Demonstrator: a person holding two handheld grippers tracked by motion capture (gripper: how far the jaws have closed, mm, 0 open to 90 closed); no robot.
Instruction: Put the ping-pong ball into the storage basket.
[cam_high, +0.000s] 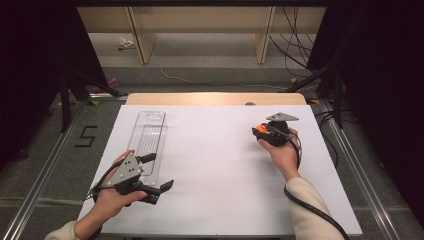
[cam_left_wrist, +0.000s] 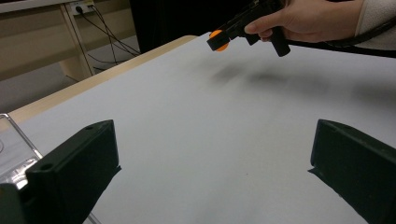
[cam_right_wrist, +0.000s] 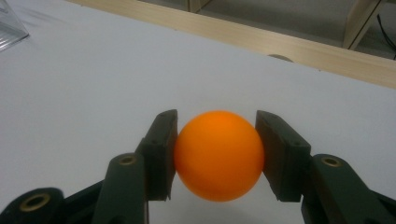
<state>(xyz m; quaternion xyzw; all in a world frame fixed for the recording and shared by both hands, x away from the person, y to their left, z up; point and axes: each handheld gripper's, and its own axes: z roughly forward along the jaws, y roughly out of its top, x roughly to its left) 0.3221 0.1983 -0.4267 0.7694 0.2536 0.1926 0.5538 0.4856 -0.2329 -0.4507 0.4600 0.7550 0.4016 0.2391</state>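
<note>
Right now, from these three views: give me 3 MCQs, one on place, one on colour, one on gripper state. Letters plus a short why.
1. Where does the clear plastic tray lie on the table?
A. on the person's left side, next to the left gripper
B. under the right gripper
C. at the middle of the near edge

2. What colour is the ball?
A. white
B. orange
C. green

3. How does the left gripper stand?
A. shut on the ball
B. shut on the tray
C. open, holding nothing

Answers:
1. A: in the high view the tray runs along the left part of the white surface, with the left gripper at its near end.
2. B: the right gripper view shows an orange ball.
3. C: the left gripper view shows its jaws wide apart over bare table, while the right gripper clamps the ball on both sides.
</note>
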